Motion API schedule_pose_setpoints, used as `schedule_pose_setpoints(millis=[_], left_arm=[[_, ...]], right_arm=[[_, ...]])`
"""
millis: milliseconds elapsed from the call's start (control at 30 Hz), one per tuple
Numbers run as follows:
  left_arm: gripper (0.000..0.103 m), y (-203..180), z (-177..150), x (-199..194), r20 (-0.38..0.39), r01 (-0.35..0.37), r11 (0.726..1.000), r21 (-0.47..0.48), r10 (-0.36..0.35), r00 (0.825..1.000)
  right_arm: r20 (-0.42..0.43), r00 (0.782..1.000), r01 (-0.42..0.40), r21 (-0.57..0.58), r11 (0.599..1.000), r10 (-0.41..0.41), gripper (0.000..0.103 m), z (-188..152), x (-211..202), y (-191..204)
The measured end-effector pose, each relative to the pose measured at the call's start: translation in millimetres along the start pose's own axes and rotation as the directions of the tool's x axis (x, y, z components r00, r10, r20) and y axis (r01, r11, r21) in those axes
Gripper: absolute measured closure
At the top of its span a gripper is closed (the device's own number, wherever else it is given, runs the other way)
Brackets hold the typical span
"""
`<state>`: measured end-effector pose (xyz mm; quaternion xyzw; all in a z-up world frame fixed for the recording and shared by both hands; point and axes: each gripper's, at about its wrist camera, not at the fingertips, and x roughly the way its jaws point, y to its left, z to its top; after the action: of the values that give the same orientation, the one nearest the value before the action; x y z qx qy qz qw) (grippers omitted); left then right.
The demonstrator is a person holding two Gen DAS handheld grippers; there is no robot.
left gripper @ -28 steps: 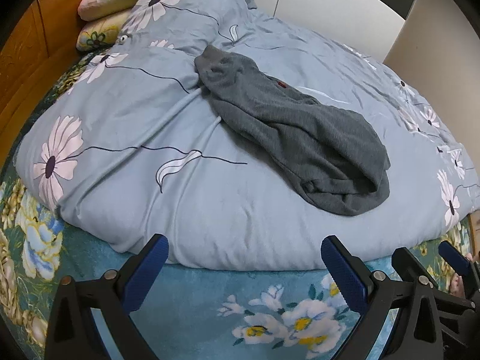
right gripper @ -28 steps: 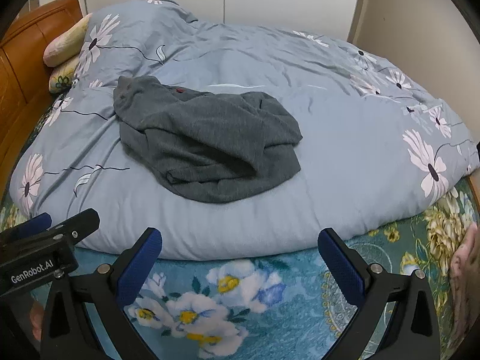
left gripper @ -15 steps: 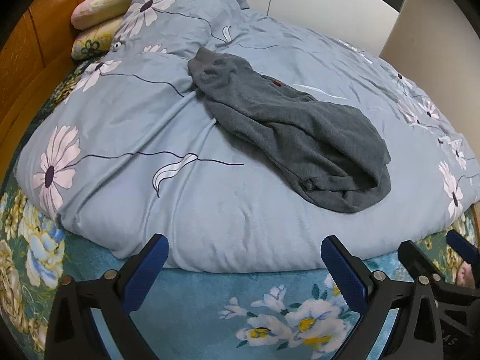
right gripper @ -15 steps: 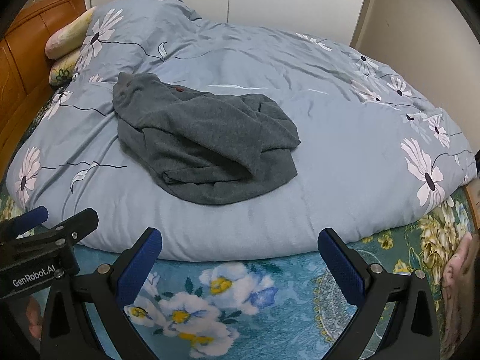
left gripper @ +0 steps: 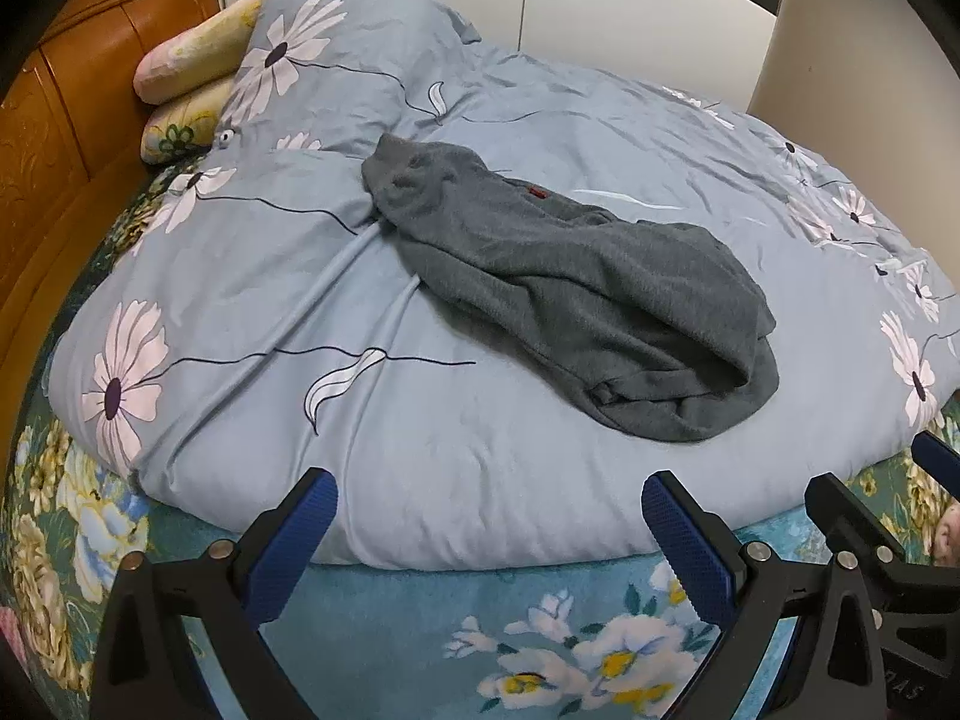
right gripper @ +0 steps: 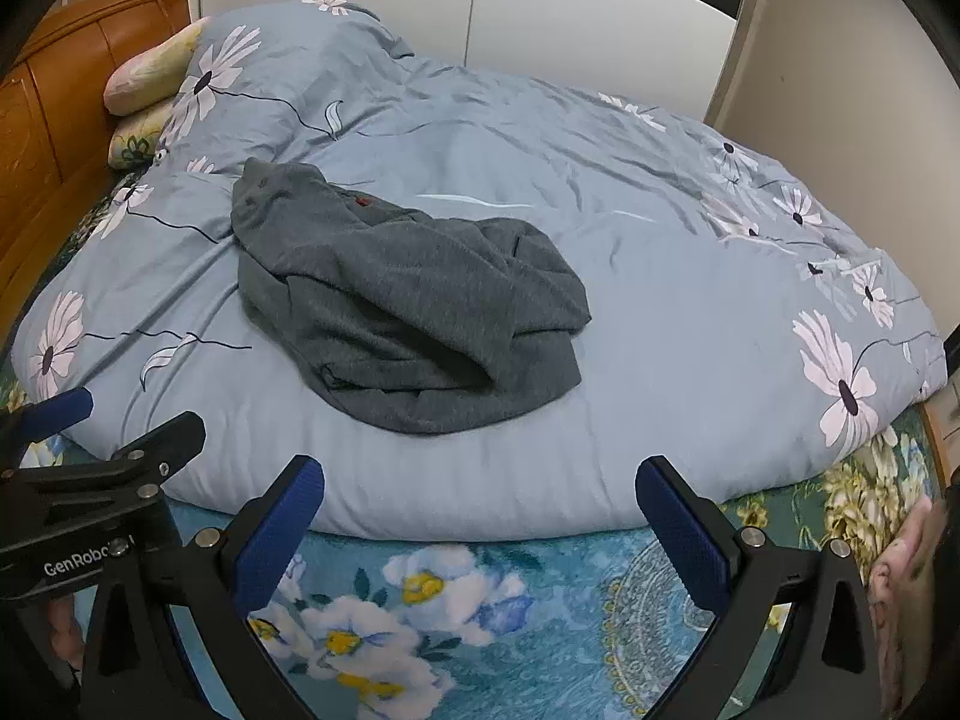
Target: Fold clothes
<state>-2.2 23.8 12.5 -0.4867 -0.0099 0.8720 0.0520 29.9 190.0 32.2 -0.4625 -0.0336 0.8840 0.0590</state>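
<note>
A dark grey knit garment [left gripper: 570,288] [right gripper: 408,306] lies crumpled on a pale blue flowered quilt [left gripper: 420,420] [right gripper: 660,300], with a small red tag near its far end. My left gripper [left gripper: 489,525] hangs open above the bed's near edge, short of the garment, nothing between its blue pads. My right gripper [right gripper: 480,516] is open too, level with the quilt's front edge and empty. In the left wrist view the right gripper's fingers [left gripper: 840,516] show at the right edge. The left gripper's fingers [right gripper: 162,438] show at the left of the right wrist view.
A teal flowered bedsheet [left gripper: 390,630] [right gripper: 540,600] lies under the quilt's front edge. Two yellowish pillows [left gripper: 192,60] [right gripper: 144,78] rest against a wooden headboard [left gripper: 78,90] on the left. White wardrobe doors [right gripper: 540,18] and a beige wall [right gripper: 840,60] stand behind the bed. A hand [right gripper: 900,588] shows at the right.
Both cameras have tilted up slightly and backed off a little, so the headboard and wardrobe show more. The garment has not moved. Both grippers stay open.
</note>
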Motion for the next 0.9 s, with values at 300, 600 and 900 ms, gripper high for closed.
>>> schedule_pose_setpoints(millis=[300, 600, 900], left_arm=[[0.0, -1.5, 9.7, -2.3, 0.026, -0.001, 1.0, -0.02, 0.001, 1.0], [0.0, -11.2, 10.5, -4.7, 0.046, -0.011, 1.0, 0.013, 0.011, 0.999], [0.0, -14.6, 9.3, -0.9, 0.045, -0.002, 1.0, 0.024, 0.0, 0.999]], right_arm=[[0.028, 1.0, -0.004, -0.027, 1.0, 0.005, 0.0, 9.3, -4.7, -0.8], [0.038, 0.999, -0.002, -0.023, 1.0, 0.003, 0.0, 10.8, -7.6, -5.1], [0.042, 0.999, 0.0, -0.031, 1.0, 0.002, 0.0, 12.2, -7.6, -7.0]])
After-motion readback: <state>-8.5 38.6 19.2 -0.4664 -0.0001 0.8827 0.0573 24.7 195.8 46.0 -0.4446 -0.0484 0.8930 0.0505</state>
